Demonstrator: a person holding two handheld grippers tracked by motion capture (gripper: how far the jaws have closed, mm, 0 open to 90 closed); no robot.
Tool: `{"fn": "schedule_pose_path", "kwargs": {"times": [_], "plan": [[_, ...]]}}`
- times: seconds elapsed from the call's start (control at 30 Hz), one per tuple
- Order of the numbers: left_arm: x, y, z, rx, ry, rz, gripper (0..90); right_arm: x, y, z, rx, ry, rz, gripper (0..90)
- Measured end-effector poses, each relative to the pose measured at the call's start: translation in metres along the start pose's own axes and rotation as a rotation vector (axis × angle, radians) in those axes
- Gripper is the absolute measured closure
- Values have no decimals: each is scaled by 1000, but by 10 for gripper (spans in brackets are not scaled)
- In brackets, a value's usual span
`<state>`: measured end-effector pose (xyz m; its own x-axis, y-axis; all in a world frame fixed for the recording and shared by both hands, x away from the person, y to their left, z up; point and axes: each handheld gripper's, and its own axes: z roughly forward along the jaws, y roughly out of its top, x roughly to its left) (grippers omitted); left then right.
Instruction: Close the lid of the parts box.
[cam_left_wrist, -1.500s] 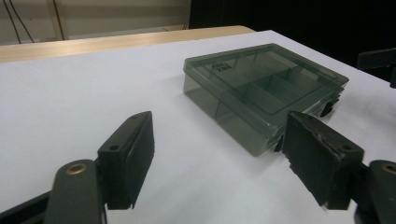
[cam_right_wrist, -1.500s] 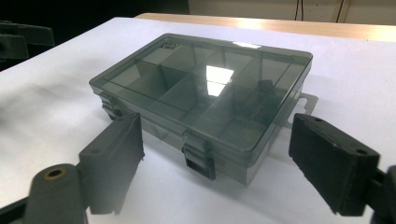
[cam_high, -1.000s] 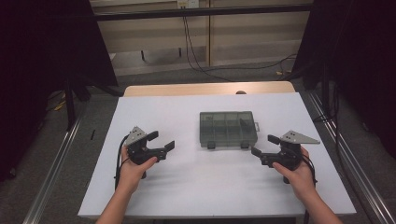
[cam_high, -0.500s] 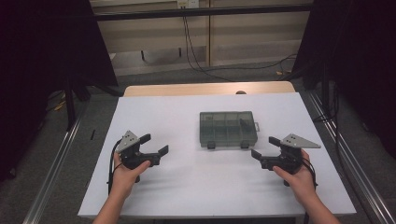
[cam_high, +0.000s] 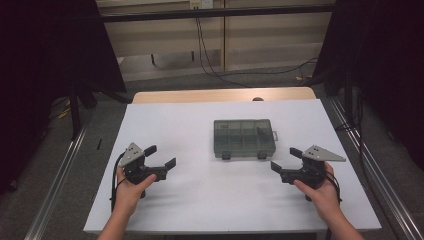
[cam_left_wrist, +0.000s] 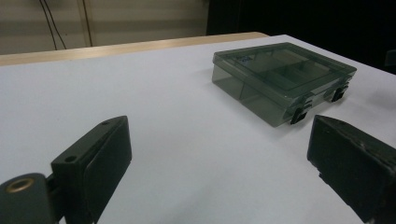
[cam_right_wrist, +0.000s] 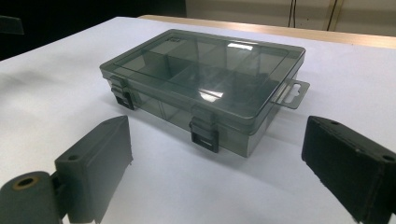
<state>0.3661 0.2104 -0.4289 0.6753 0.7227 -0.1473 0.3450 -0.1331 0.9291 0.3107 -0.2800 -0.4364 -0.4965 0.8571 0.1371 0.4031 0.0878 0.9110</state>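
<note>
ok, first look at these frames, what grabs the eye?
The smoky clear compartment box, lid shut with two dark latches facing the person, sits alone mid-table on the white table. Flanking it, the left gripper and right gripper are each held in a hand, jaws open and empty, both pointed toward the box.

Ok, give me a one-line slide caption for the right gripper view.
Right gripper, jaws open, faces the closed smoky compartment box and its two front latches on the white table.

A compartment box (cam_high: 244, 138) is lying on the desk (cam_high: 200, 125), right of centre. The left claw (cam_high: 160, 156) is sitting well left of it, the right claw (cam_high: 285, 159) just nearer and to its right.
</note>
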Motion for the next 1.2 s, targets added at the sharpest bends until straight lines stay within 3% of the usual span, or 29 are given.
{"fn": "schedule_pose_path", "kwargs": {"times": [1.2], "plan": [[4,-12,-25,-15,13,12,49,-1,-9,-16,-18,-10,-9,84]]}}
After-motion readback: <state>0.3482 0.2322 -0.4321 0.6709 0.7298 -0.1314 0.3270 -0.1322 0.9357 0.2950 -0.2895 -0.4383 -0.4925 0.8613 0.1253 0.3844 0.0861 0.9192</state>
